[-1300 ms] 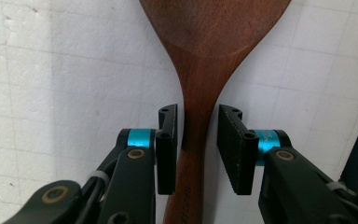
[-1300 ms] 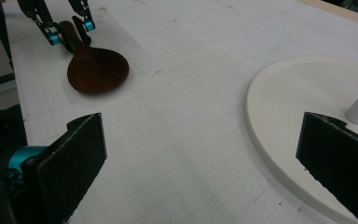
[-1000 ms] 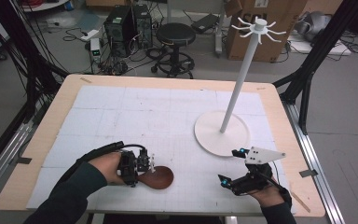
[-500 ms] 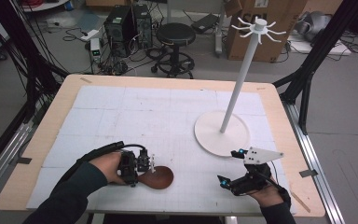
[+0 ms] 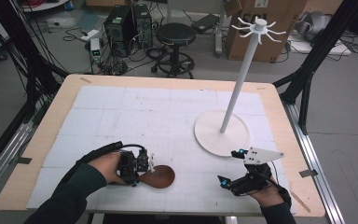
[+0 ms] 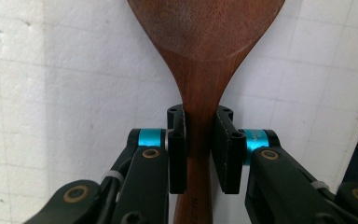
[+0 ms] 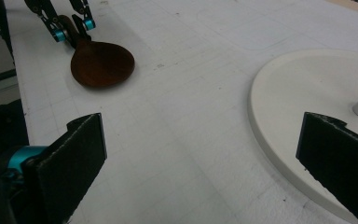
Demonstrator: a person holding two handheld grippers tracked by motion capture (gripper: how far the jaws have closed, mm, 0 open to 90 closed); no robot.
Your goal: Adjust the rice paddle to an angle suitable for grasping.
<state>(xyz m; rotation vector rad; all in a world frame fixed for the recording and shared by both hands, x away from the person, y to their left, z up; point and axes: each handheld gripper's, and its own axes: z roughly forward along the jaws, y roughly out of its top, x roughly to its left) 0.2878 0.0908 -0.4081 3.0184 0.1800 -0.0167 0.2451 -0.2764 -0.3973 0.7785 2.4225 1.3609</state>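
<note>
I had the left gripper (image 6: 199,140) clenched on the narrow neck of the dark brown wooden spoon (image 5: 158,177), its jaws having just been closing onto the handle from either side. My worry was the grip point: so near the broad bowl, with the pads on smooth rounded wood, the spoon could have pivoted or slid between them once I lifted, the bowl sagging down. It lay flat on the white gridded table mat (image 5: 168,116) near the front edge, left of centre. Its long axis ran across the table, the bowl pointing toward the right gripper (image 5: 229,182) and the handle back into my left hand. The right gripper hovered released, its jaws spread wide, just beside the round base of the white hook-topped stand (image 5: 222,133).
</note>
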